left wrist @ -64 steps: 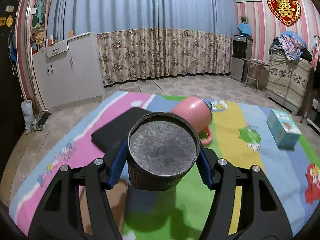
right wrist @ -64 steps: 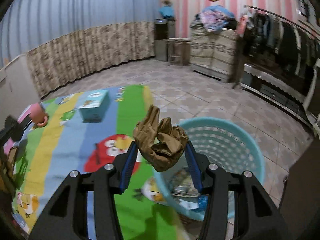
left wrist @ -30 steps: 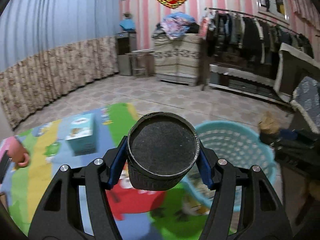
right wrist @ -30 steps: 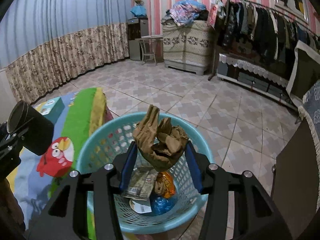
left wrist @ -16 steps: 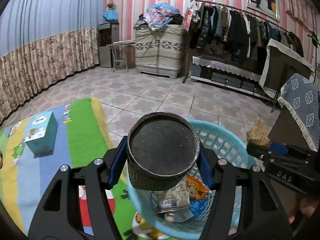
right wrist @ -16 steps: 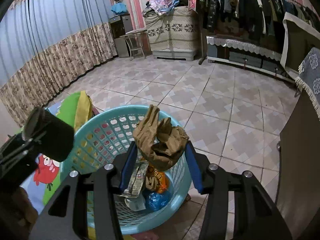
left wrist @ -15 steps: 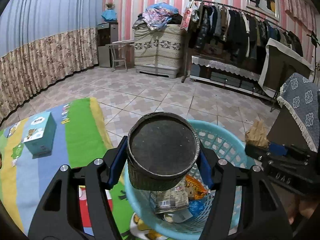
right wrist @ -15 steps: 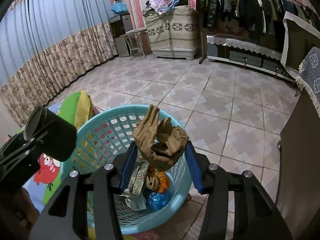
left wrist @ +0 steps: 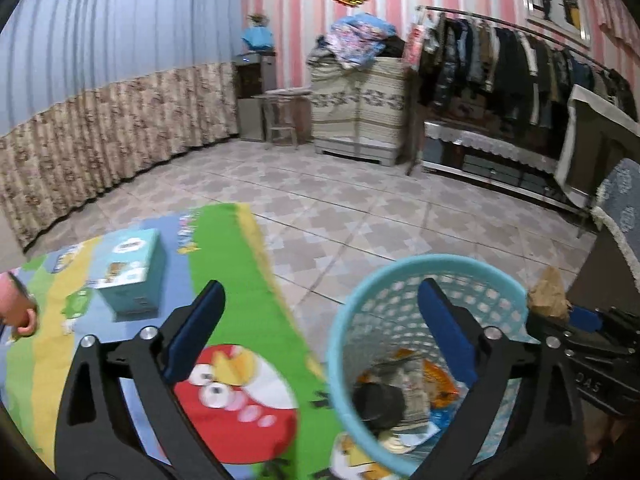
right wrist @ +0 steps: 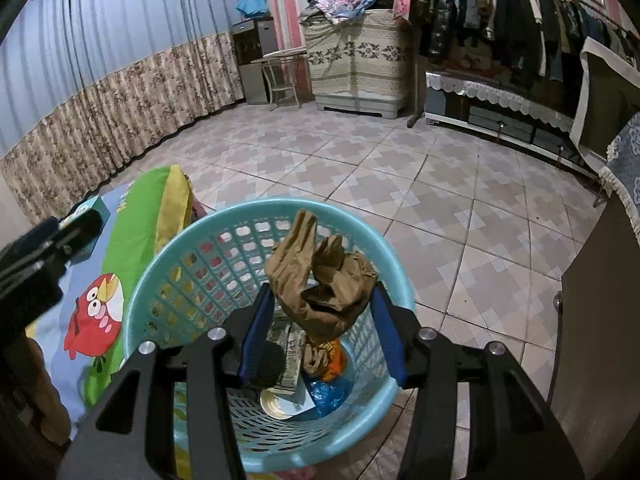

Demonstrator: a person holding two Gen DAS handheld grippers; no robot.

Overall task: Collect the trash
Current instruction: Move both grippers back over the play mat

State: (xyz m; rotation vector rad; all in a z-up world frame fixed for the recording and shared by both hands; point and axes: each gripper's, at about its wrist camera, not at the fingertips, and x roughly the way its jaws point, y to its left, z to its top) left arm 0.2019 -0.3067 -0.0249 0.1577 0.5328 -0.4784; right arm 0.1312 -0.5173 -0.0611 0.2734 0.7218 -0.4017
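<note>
My left gripper point(left wrist: 320, 320) is opening wide, nothing between its fingers; the black canister point(left wrist: 378, 404) lies inside the blue laundry basket point(left wrist: 432, 264). My right gripper point(right wrist: 324, 312) clamps crumpled brown paper point(right wrist: 320, 288) above that basket.

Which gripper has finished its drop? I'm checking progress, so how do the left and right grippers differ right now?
The left gripper has nothing between its opening jaws; the right gripper is clamped on a crumpled brown paper bag. The left's load, a dark round container, lies inside the blue basket, while the right's bag hangs above it. Both point down toward the basket.
</note>
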